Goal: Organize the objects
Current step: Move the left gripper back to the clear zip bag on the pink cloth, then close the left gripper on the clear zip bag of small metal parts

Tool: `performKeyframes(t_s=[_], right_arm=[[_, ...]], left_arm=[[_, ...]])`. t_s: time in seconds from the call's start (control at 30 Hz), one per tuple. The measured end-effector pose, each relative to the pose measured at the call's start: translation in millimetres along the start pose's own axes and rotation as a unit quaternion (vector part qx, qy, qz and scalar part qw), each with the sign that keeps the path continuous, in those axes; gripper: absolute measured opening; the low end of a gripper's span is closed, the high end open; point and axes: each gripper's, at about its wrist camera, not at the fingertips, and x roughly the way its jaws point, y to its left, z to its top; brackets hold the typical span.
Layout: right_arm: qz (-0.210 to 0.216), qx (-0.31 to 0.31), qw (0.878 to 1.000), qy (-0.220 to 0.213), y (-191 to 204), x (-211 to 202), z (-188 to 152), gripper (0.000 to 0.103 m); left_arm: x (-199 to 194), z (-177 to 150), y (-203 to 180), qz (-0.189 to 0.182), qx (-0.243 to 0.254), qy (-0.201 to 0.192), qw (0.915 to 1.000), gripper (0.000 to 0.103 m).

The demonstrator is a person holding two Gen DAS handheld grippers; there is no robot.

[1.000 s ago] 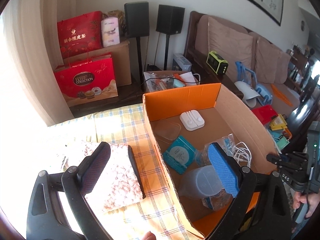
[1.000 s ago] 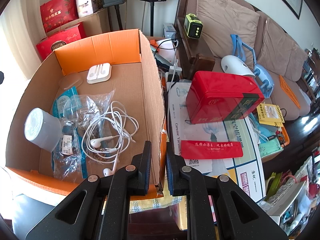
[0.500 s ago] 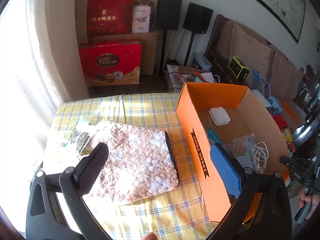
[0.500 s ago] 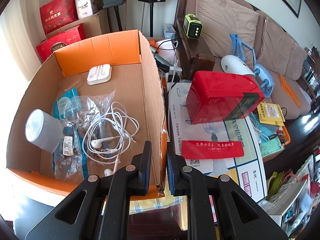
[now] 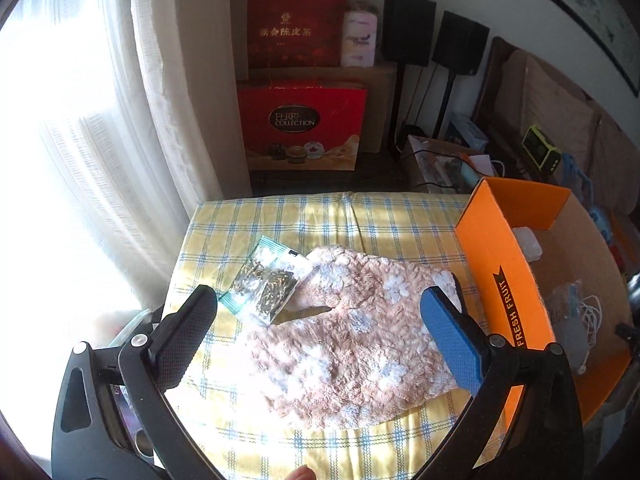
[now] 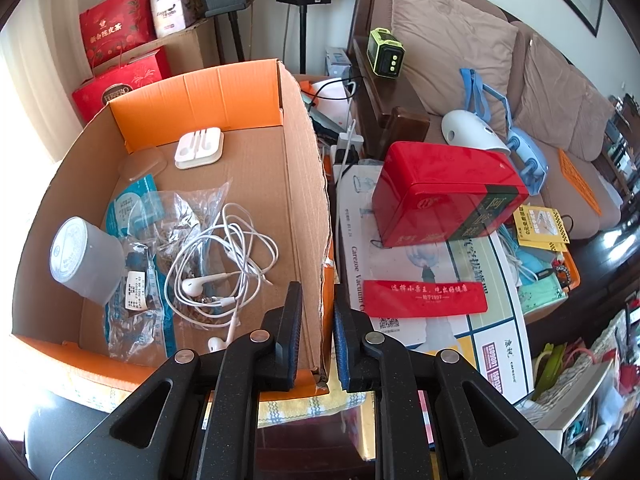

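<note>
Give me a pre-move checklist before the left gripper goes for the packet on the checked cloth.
1. Left gripper open and empty: ok.
2. Packet in plain view: ok.
3. Packet free of the fluffy cloth: cannot tell, their edges meet.
4. Right gripper clamped on the box wall: ok.
5. Room in the box beside the earphones: ok.

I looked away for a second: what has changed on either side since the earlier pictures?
The left gripper, open and empty, swung away from the cardboard box and now hangs over the pink fluffy cloth and seed packet. The right gripper stayed clamped on the box's side wall; the box contents are unchanged.
</note>
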Motion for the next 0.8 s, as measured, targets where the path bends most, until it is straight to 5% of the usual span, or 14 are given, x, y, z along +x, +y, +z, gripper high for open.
performKeyframes(t_s=[0.5, 0.63, 0.8], right_arm=[[-0.007, -0.001, 1.0, 0.003, 0.4, 1.1, -1.7, 0.014], [-0.011, -0.002, 1.0, 0.005, 1.9, 1.7, -1.1, 0.015], [-0.012, -0.001, 1.0, 0.006, 2.4, 1.9, -1.0, 0.015]], left_arm=[[55.0, 14.1, 73.1, 0.012, -0.024, 0.021, 0.9994, 0.102], [76.5, 14.5, 74.3, -0.01, -0.016, 0.043, 0.9989, 0.102], [94.9, 6.9, 60.3, 0.006, 0.014, 0.058, 0.9982, 0.101]])
